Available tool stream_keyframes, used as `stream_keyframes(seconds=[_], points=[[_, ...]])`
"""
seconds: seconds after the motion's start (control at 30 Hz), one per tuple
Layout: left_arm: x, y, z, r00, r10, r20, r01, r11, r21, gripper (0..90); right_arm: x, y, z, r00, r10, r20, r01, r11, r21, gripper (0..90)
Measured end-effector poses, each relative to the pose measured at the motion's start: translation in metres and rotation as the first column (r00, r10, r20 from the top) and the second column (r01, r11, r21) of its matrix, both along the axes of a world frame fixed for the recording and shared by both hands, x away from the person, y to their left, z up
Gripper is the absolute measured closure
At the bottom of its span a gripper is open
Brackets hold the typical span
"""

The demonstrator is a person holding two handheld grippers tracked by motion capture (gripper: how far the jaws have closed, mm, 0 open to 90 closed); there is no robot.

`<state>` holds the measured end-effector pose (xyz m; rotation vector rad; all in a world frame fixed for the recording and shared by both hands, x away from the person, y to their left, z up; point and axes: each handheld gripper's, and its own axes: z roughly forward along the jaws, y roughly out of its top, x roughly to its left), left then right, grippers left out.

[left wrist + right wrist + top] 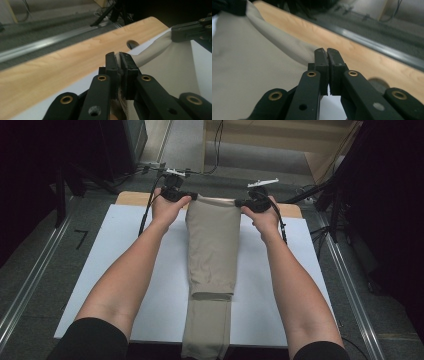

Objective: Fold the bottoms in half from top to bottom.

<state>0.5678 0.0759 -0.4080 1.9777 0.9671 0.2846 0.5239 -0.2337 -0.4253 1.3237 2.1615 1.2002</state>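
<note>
Item: beige trousers (212,250), folded lengthwise, one leg end doubled back over the rest.

Nearest us, the loose end of the trousers hangs over the near edge of the white sheet (125,285), between our two forearms. Farther on, the folded panel runs straight away from us up to the grippers, its far edge lifted and stretched between them.

Left gripper (181,196): clenched on the far left corner of the trousers; in the left gripper view we see cloth bunched between its pads (113,71).

Right gripper (248,203): clenched on the far right corner; in the right gripper view we see its pads (322,67) pressed together with the fabric edge running in from its left side.

Beyond both grippers: the bare wooden tabletop (50,72), with a round hole (132,44) just past the left gripper. Farthest: a metal floor rail (374,46) and grey carpet (190,145).
</note>
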Motion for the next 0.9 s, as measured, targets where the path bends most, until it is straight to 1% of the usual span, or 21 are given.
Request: stream_keyframes(seconds=[0.03, 0.07, 0.1, 0.13, 0.17, 0.2, 0.23, 0.27, 0.33, 0.4, 0.43, 0.47, 0.5, 0.57, 0.6, 0.67, 0.7, 0.73, 0.77, 0.83, 0.9], points=[[0.002, 0.002, 0.001, 0.9997, 0.024, -0.009, -0.024, 0.9997, -0.009, 62.6, 0.001, 0.0, 0.001, 0.9995, -0.031, 0.005, 0.031, 1.0, -0.002, 66.8], [0.002, 0.005, 0.003, 0.999, 0.04, -0.019, -0.041, 0.9989, -0.024, 52.0, 0.003, -0.001, 0.001, 0.9981, -0.061, -0.011, 0.061, 0.998, -0.008, 50.5], [0.001, 0.009, 0.005, 0.999, 0.033, -0.03, -0.034, 0.9978, -0.057, 47.8, 0.005, -0.003, 0.001, 0.996, -0.076, -0.047, 0.077, 0.997, 0.007, 40.3], [-0.001, 0.012, 0.007, 0.9992, 0.013, -0.038, -0.017, 0.9951, -0.097, 43.9, 0.005, -0.006, 0.001, 0.9947, -0.071, -0.075, 0.074, 0.997, 0.032, 36.6], [-0.004, 0.013, 0.009, 0.9993, -0.005, -0.037, 0.001, 0.9941, -0.108, 39.1, 0.003, -0.008, 0.0, 0.9949, -0.06, -0.081, 0.064, 0.996, 0.054, 32.2], [-0.008, 0.013, 0.01, 0.9995, -0.021, -0.025, 0.019, 0.9943, -0.105, 34.8, 0.0, -0.01, 0.0, 0.9958, -0.052, -0.076, 0.056, 0.997, 0.061, 26.2], [-0.012, 0.014, 0.01, 0.9986, -0.05, -0.017, 0.048, 0.9935, -0.103, 31.3, -0.003, -0.01, -0.001, 0.9959, -0.056, -0.072, 0.059, 0.997, 0.044, 21.4], [-0.016, 0.014, 0.01, 0.9977, -0.066, -0.015, 0.064, 0.9921, -0.108, 27.4, -0.007, -0.011, -0.002, 0.9962, -0.055, -0.068, 0.057, 0.998, 0.029, 17.9], [-0.024, 0.015, 0.009, 0.996, -0.088, -0.016, 0.085, 0.9887, -0.123, 21.4, -0.015, -0.012, -0.005, 0.9967, -0.052, -0.062, 0.054, 0.998, 0.024, 14.5], [-0.033, 0.017, 0.008, 0.9932, -0.116, -0.009, 0.113, 0.9817, -0.153, 17.5, -0.024, -0.014, -0.01, 0.9968, -0.052, -0.061, 0.054, 0.998, 0.044, 13.0], [-0.039, 0.018, 0.007, 0.9892, -0.147, -0.006, 0.143, 0.9729, -0.181, 17.4, -0.028, -0.015, -0.011, 0.997, -0.05, -0.059, 0.054, 0.997, 0.057, 12.9], [-0.044, 0.017, 0.006, 0.9827, -0.185, -0.003, 0.181, 0.9629, -0.2, 16.6, -0.033, -0.015, -0.013, 0.9975, -0.039, -0.059, 0.042, 0.997, 0.062, 12.3], [-0.051, 0.016, 0.005, 0.9756, -0.219, 0.003, 0.216, 0.9565, -0.197, 12.7, -0.039, -0.013, -0.015, 0.9978, -0.024, -0.062, 0.028, 0.997, 0.067, 8.4], [-0.065, 0.013, 0.003, 0.967, -0.254, 0.018, 0.253, 0.9492, -0.187, 10.9, -0.049, -0.009, -0.017, 0.998, 0.012, -0.062, -0.008, 0.998, 0.061, 0.0], [-0.072, 0.012, 0.002, 0.9667, -0.255, 0.024, 0.255, 0.9496, -0.183, 10.9, -0.055, -0.007, -0.017, 0.9981, 0.026, -0.055, -0.024, 0.998, 0.053, 0.0], [-0.085, 0.011, -0.002, 0.9612, -0.274, 0.031, 0.275, 0.9441, -0.182, 9.2, -0.067, -0.002, -0.018, 0.9981, 0.038, -0.048, -0.037, 0.999, 0.028, 0.0], [-0.091, 0.011, -0.005, 0.9602, -0.278, 0.03, 0.279, 0.9453, -0.169, 5.1, -0.072, 0.0, -0.019, 0.9978, 0.049, -0.045, -0.048, 0.998, 0.027, 0.0], [-0.096, 0.011, -0.009, 0.9578, -0.286, 0.022, 0.286, 0.9426, -0.173, 1.2, -0.078, 0.001, -0.02, 0.9972, 0.062, -0.043, -0.06, 0.998, 0.032, 0.0], [-0.102, 0.012, -0.013, 0.9555, -0.295, 0.015, 0.293, 0.9411, -0.169, 0.0, -0.083, 0.003, -0.02, 0.9968, 0.069, -0.04, -0.068, 0.997, 0.031, 0.0], [-0.114, 0.014, -0.02, 0.9538, -0.3, 0.008, 0.298, 0.9407, -0.163, 0.0, -0.095, 0.007, -0.022, 0.9966, 0.076, -0.031, -0.075, 0.997, 0.021, 0.0], [-0.125, 0.017, -0.027, 0.9538, -0.301, 0.002, 0.297, 0.9421, -0.156, 0.0, -0.107, 0.012, -0.025, 0.9956, 0.087, -0.033, -0.087, 0.996, 0.013, 0.0]])
